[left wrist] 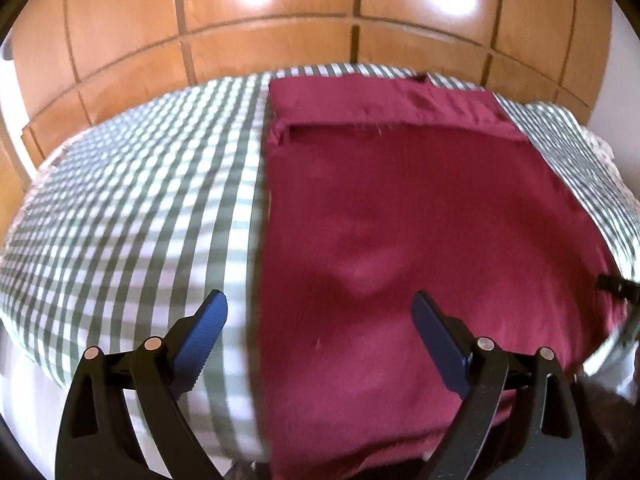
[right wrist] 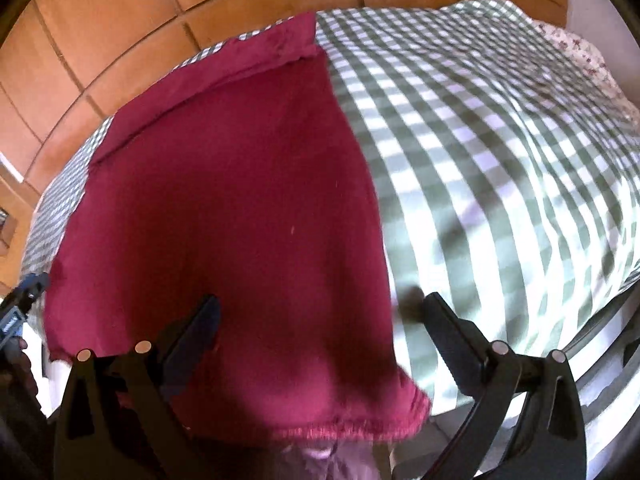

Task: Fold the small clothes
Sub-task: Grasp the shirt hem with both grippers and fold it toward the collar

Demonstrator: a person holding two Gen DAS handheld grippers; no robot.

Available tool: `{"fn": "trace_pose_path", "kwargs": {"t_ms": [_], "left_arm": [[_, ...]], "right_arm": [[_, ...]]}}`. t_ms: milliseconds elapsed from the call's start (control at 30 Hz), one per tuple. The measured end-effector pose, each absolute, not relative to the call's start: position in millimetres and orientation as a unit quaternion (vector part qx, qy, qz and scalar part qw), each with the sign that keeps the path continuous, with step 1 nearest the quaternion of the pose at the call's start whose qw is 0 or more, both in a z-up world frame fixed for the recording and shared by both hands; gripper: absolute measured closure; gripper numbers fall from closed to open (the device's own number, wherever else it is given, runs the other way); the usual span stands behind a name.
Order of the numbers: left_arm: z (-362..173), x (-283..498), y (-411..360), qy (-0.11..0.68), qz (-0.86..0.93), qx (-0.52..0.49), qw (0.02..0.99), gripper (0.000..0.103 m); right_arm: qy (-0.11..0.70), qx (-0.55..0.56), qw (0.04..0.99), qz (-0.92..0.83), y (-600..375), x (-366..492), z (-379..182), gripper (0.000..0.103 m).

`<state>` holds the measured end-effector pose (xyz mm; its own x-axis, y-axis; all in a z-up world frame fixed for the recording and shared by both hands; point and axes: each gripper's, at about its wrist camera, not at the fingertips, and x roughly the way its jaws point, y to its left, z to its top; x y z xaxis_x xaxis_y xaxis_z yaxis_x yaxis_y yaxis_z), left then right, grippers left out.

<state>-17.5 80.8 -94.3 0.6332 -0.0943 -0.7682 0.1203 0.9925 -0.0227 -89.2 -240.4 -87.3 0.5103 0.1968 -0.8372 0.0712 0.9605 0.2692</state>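
Observation:
A dark red garment (left wrist: pixel 420 216) lies spread flat on a green-and-white checked bed cover (left wrist: pixel 132 200), with a folded band across its far end. My left gripper (left wrist: pixel 320 312) is open and empty above the garment's near left edge. In the right wrist view the same garment (right wrist: pixel 224 200) reaches to the bed's near edge, where its hem hangs over. My right gripper (right wrist: pixel 320 316) is open and empty above the garment's near right corner. The left gripper's tip (right wrist: pixel 24 292) shows at the left border, and the right gripper's tip (left wrist: pixel 616 286) at the right border of the left wrist view.
The checked cover (right wrist: pixel 500 152) stretches wide to the right. A wooden panelled wardrobe (left wrist: pixel 280 20) stands behind the bed. A floral fabric (right wrist: pixel 576 48) lies at the far right corner. The bed's near edge runs just under both grippers.

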Motion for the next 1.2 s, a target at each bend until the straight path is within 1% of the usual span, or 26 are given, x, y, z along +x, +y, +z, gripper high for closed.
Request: {"fn": "trace_pose_path", "kwargs": {"t_ms": [67,100,133,167,200,233,267,300,333,367,400,433,567,633,767,933,1067,1100,1133,1167,1200], "left_arm": [[-98.0,-25.0,90.9,0.446,-0.089,-0.001,0.89,0.011],[-99.5,-28.8,94.4,0.455,-0.104,-0.013,0.885,0.018],[-101.6,-33.2,98.7,0.464,-0.121,-0.028,0.877,0.022],[-106.1,-38.8,103.3,0.48,-0.142,-0.045,0.865,0.03],[-111.2,-43.7,105.4,0.493,-0.156,-0.054,0.854,0.033],[-114.2,-46.5,105.3,0.498,-0.162,-0.057,0.85,0.038],[-117.7,-51.6,105.1,0.5,-0.171,-0.062,0.847,0.046],[-120.0,-54.3,104.4,0.503,-0.178,-0.066,0.843,0.06],[-121.3,-55.7,103.0,0.505,-0.183,-0.067,0.841,0.069],[-120.9,-56.1,101.9,0.504,-0.184,-0.068,0.841,0.086],[-118.3,-56.3,102.3,0.501,-0.186,-0.069,0.842,0.093],[-114.4,-56.3,104.3,0.496,-0.19,-0.076,0.844,0.093],[-90.8,-54.6,119.8,0.463,-0.222,-0.131,0.848,0.094],[-79.2,-50.1,126.6,0.447,-0.238,-0.164,0.847,0.094],[-61.9,-28.9,133.6,0.42,-0.256,-0.21,0.845,0.094],[-51.0,21.5,135.7,0.408,-0.253,-0.242,0.844,0.094],[-50.0,78.1,134.5,0.408,-0.223,-0.259,0.847,0.094],[-49.9,90.1,134.9,0.409,-0.207,-0.262,0.849,0.093],[-50.6,101.5,136.6,0.411,-0.191,-0.264,0.851,0.091],[-52.0,112.6,140.4,0.414,-0.174,-0.273,0.851,0.079],[-53.2,116.7,144.6,0.415,-0.165,-0.282,0.85,0.056]], "right_arm": [[0.501,0.157,0.849,0.052,-244.6,-97.3,-88.3,0.005],[0.504,0.165,0.845,0.06,-245.9,-101.2,-88.8,0.007],[0.507,0.171,0.842,0.065,-246.2,-103.5,-89.2,0.015],[0.513,0.174,0.838,0.07,-245.9,-106.2,-90.2,0.024],[0.517,0.172,0.835,0.074,-244.8,-107.4,-90.5,0.029],[0.519,0.17,0.834,0.077,-243.5,-107.8,-90.8,0.041],[0.523,0.166,0.832,0.083,-241.6,-107.9,-91.4,0.054],[0.525,0.161,0.831,0.09,-239.1,-108.5,-91.7,0.059],[0.526,0.151,0.831,0.095,-235.4,-108.4,-90.4,0.069],[0.526,0.142,0.832,0.102,-232.2,-108.6,-87.5,0.079],[0.525,0.137,0.833,0.109,-230.1,-109.2,-83.1,0.082],[0.522,0.137,0.834,0.115,-229.5,-109.3,-78.7,0.085],[0.489,0.164,0.843,0.154,-234.7,-107.2,-49.3,0.091],[0.463,0.189,0.848,0.174,-238.1,-100.2,-32.0,0.091],[0.431,0.218,0.855,0.188,-239.3,-70.4,-14.8,0.091],[0.419,0.259,0.857,0.152,-255.0,-7.3,-19.2,0.092],[0.421,0.268,0.86,0.107,-264.5,48.1,-24.8,0.092],[0.415,0.273,0.861,0.105,-266.7,60.7,-25.2,0.09],[0.41,0.28,0.862,0.106,-270.9,64.3,-25.5,0.077],[0.406,0.292,0.86,0.106,-276.4,66.7,-25.3,0.041],[0.396,0.308,0.859,0.104,-281.8,65.0,-23.3,0.027]]}}
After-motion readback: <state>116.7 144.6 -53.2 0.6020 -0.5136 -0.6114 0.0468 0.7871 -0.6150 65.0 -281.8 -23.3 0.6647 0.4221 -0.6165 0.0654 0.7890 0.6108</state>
